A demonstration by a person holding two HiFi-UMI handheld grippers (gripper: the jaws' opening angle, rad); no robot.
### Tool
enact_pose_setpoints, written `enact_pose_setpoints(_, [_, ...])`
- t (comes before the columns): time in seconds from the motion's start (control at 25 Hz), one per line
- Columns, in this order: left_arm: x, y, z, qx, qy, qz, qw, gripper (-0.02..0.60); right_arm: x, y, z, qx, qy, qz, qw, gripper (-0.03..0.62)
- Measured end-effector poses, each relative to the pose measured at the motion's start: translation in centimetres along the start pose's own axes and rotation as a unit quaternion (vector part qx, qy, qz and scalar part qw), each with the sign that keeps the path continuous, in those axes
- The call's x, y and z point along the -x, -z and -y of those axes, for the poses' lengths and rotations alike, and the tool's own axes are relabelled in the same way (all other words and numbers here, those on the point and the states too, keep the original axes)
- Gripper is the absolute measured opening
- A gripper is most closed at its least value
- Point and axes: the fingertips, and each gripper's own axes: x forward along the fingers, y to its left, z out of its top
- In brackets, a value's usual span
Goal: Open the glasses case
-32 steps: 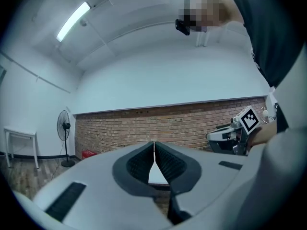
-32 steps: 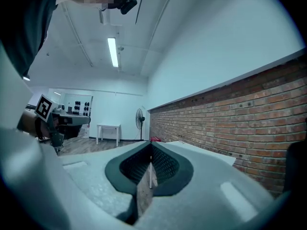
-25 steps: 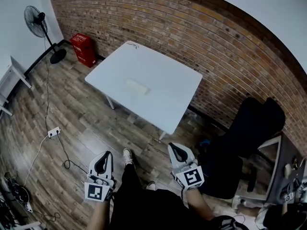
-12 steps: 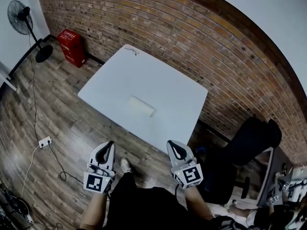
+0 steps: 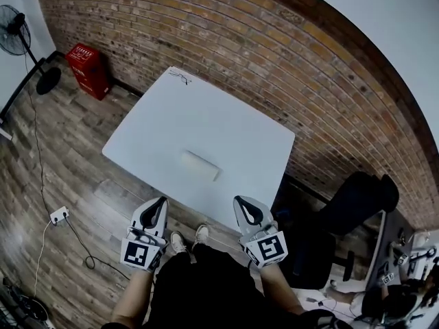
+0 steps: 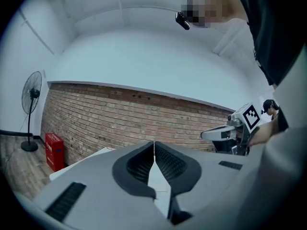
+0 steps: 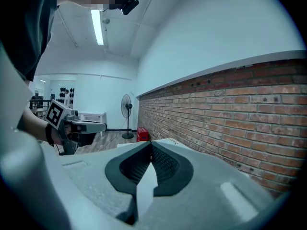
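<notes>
A white closed glasses case (image 5: 200, 164) lies on the white table (image 5: 233, 122), towards the table's near edge. In the head view both grippers are held in front of the person, short of that edge. My left gripper (image 5: 160, 201) is below and left of the case, with its jaws shut and nothing between them. My right gripper (image 5: 240, 200) is below and right of the case, likewise shut and empty. The left gripper view shows its closed jaw tips (image 6: 154, 143) against the brick wall. The right gripper view shows the same for its tips (image 7: 151, 143). Neither gripper view shows the case.
A brick wall (image 5: 274, 53) runs behind the table. A red box (image 5: 86, 70) and a standing fan (image 5: 14, 36) are at the far left. A black chair (image 5: 357, 197) stands to the right. A power strip (image 5: 58, 215) and cable lie on the wooden floor.
The person has walked closer to the table. Table and case now lie nearer to both grippers in the head view. Both grippers stay shut.
</notes>
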Motion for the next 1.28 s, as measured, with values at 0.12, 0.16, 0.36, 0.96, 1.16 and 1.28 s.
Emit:
enact_pose_setpoints(0.12, [-1.6,-1.0,-0.3,-0.009,-0.009,0.004,0.9999,0.012,-0.8,-0.2,1.9,0.001,0.002,0.008,1.0,0.005])
enact_pose_setpoints(0.16, [-2.0,-1.4,-0.5,-0.014,-0.013,0.006,0.9998,0.012,-1.1,-0.2,2.4,0.003,0.001,0.009,1.0,0.005])
enact_pose_setpoints(0.36, [-3.4,-2.2,-1.0,-0.037,-0.022,-0.003,0.999,0.012,-2.9,0.5,3.7,0.003,-0.015,0.004,1.0,0.005])
enact_pose_setpoints(0.96, [-8.5,9.3,-5.8,-0.061,-0.013,-0.13,0.9896,0.014,-9.6,7.1,3.0,0.016,-0.085,-0.068,0.994,0.005])
enact_pose_setpoints(1.16, [-11.7,14.2,-7.0,-0.079,0.024,-0.183,0.9796,0.123,-11.6,10.5,3.6,0.03,-0.117,-0.095,0.988,0.015])
enact_pose_setpoints(1.28, [-13.0,16.6,-7.9,-0.099,0.054,-0.218,0.9695,0.123,-12.6,12.3,3.5,0.037,-0.118,-0.11,0.986,0.02])
